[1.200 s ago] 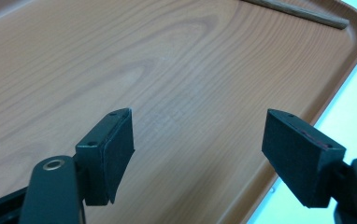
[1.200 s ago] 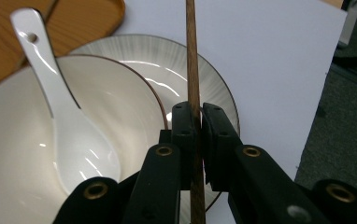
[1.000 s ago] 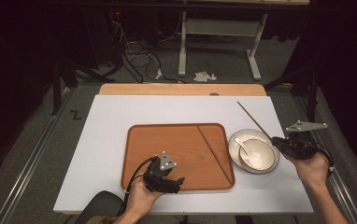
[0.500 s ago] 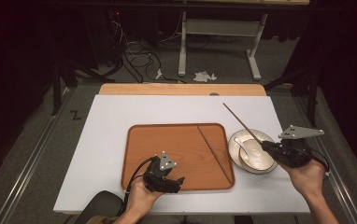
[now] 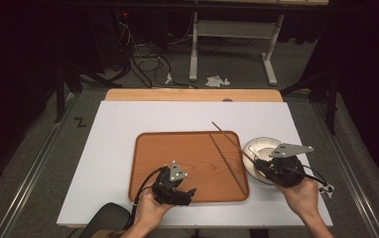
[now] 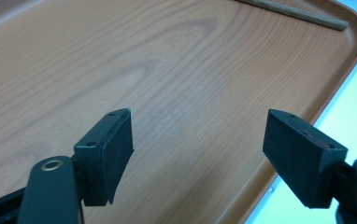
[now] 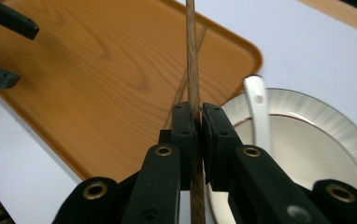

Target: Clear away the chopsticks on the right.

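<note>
two chopsticks mark the work at this table: one [image 5: 228, 163] lies flat along the right side of the wooden tray [image 5: 148, 148], the other [image 5: 229, 142] is pinched between the closed jaws of the right gripper [image 5: 262, 166], its free end slanting up and away over the tray's far right corner. the held stick's long axis runs roughly parallel to its resting mate, just to that mate's right (the right gripper view shows the shaft [image 7: 193, 70] squeezed between the pads, the tray beyond). the right gripper hovers over the near-left rim of the white bowl [image 5: 257, 147], where a white spoon [image 7: 257, 112] rests. the left gripper [image 5: 186, 192] sits at the tray's near edge with jaws spread wide and nothing between them, well apart from both sticks. bare tray floor lies open to the left of the resting chopstick, so a short leftward carry looks unobstructed.
</note>
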Available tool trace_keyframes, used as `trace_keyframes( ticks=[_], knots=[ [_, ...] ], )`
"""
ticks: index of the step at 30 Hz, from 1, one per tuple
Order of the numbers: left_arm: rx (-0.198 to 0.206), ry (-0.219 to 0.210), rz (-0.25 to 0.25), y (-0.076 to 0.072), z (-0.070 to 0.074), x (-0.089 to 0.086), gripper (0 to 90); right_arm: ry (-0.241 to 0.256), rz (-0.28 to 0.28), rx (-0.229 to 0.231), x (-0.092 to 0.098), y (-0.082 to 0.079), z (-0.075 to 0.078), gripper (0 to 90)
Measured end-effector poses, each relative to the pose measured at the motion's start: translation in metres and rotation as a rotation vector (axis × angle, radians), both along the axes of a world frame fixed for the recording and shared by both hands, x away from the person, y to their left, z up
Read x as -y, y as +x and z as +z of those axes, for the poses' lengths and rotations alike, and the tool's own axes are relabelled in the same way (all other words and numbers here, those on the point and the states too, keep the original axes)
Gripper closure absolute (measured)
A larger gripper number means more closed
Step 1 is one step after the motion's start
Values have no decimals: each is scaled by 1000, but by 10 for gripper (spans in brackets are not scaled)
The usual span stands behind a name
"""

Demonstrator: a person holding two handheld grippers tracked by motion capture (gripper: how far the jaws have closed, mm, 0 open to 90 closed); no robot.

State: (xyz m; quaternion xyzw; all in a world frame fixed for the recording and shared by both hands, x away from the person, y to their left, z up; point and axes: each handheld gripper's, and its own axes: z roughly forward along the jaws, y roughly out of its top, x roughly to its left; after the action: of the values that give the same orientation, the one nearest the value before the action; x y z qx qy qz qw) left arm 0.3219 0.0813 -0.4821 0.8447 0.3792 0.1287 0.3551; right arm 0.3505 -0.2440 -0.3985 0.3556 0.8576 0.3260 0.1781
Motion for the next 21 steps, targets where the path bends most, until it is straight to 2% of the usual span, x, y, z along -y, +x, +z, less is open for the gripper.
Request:
trace_keyframes(
  ticks=[7,8,12,21],
  knots=[
    [1,2,-1,0,0,0,246,-17,16,-25,-24,0,-15,853],
    [2,1,-2,0,1,0,246,-35,22,-44,-34,1,-23,853],
    [-1,1,-4,0,0,0,246,-55,21,-75,-48,6,-38,852],
    [-3,1,-7,0,0,1,246,-95,22,-147,-67,17,-65,852]
  ],
)
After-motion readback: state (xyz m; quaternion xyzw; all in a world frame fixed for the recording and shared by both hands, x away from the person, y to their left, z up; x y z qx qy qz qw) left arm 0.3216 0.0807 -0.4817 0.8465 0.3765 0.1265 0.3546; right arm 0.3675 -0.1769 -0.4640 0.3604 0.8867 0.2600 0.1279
